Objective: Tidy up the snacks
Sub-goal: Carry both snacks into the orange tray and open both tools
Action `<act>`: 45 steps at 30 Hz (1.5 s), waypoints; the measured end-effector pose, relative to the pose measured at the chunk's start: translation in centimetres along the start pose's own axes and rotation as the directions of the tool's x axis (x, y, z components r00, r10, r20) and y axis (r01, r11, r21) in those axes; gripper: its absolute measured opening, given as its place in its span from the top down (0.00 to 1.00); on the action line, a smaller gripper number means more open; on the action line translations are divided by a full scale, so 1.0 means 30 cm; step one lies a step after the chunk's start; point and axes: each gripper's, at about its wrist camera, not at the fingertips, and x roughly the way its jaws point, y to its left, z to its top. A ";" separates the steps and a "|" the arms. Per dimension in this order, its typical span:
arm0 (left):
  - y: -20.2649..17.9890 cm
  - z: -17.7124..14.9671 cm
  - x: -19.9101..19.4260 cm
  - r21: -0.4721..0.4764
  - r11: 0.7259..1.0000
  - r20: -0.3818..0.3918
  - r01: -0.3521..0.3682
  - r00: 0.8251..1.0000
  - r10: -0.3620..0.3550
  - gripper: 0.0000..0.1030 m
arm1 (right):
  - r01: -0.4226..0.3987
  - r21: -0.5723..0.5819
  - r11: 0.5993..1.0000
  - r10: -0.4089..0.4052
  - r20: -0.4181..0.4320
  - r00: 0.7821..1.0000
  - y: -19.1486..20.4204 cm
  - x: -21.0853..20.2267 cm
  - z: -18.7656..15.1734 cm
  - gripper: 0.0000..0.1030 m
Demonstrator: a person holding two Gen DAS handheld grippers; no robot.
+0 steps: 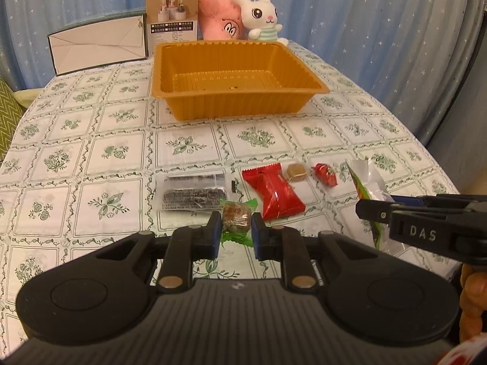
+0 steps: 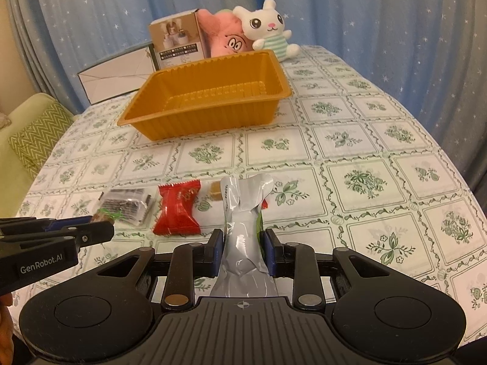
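In the left wrist view my left gripper (image 1: 236, 225) is shut on a small green-wrapped candy (image 1: 236, 214), held just above the tablecloth. From the right wrist view, my right gripper (image 2: 242, 243) is shut on a silver snack pouch (image 2: 243, 213) with a green edge that stands up between the pads. On the cloth lie a clear packet of dark snack (image 1: 193, 193), a red packet (image 1: 274, 191), a brown cube sweet (image 1: 296, 172) and a small red candy (image 1: 325, 175). An orange tray (image 1: 237, 106) stands behind them with nothing in it. The right gripper (image 1: 380, 208) and its pouch (image 1: 368, 179) show at the right edge.
A white box (image 1: 97, 48), a brown carton (image 1: 172, 15), a pink plush (image 1: 217, 18) and a white rabbit plush (image 1: 261, 15) line the far table edge before a blue curtain. A green cushion (image 2: 36, 133) sits off the table's left side. The left gripper (image 2: 97, 225) enters the right wrist view.
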 end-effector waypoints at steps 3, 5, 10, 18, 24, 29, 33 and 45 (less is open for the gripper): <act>-0.002 0.002 -0.013 -0.002 1.000 0.005 0.000 1.000 0.000 0.82 | -0.003 -0.007 1.000 0.003 0.005 1.000 0.008 -0.014 0.005 0.72; -0.004 0.004 -0.020 -0.004 1.000 0.008 0.001 1.000 -0.001 0.82 | -0.005 -0.009 1.000 0.005 0.009 1.000 0.013 -0.022 0.009 0.72; -0.004 0.005 -0.035 -0.007 1.000 0.015 0.002 1.000 -0.002 0.82 | -0.009 -0.014 1.000 0.009 0.015 1.000 0.016 -0.035 0.015 0.72; -0.003 0.012 -0.048 -0.010 1.000 0.025 0.002 1.000 -0.002 0.82 | -0.010 -0.015 1.000 0.011 0.020 1.000 0.016 -0.047 0.019 0.72; -0.008 0.013 -0.046 -0.008 1.000 0.024 0.004 1.000 -0.004 0.82 | -0.009 -0.012 1.000 0.010 0.016 1.000 0.013 -0.047 0.022 0.72; -0.009 0.025 -0.041 -0.009 1.000 0.027 0.008 1.000 -0.008 0.82 | -0.010 -0.010 1.000 0.010 0.011 1.000 0.007 -0.042 0.027 0.72; -0.007 0.044 -0.034 -0.004 1.000 0.032 0.011 0.999 -0.011 0.82 | -0.009 -0.009 1.000 0.009 0.010 1.000 0.003 -0.032 0.037 0.72; 0.032 0.168 0.021 -0.016 0.999 0.059 0.034 0.998 -0.033 0.82 | -0.023 -0.023 0.999 0.024 0.035 0.999 -0.007 0.024 0.163 0.72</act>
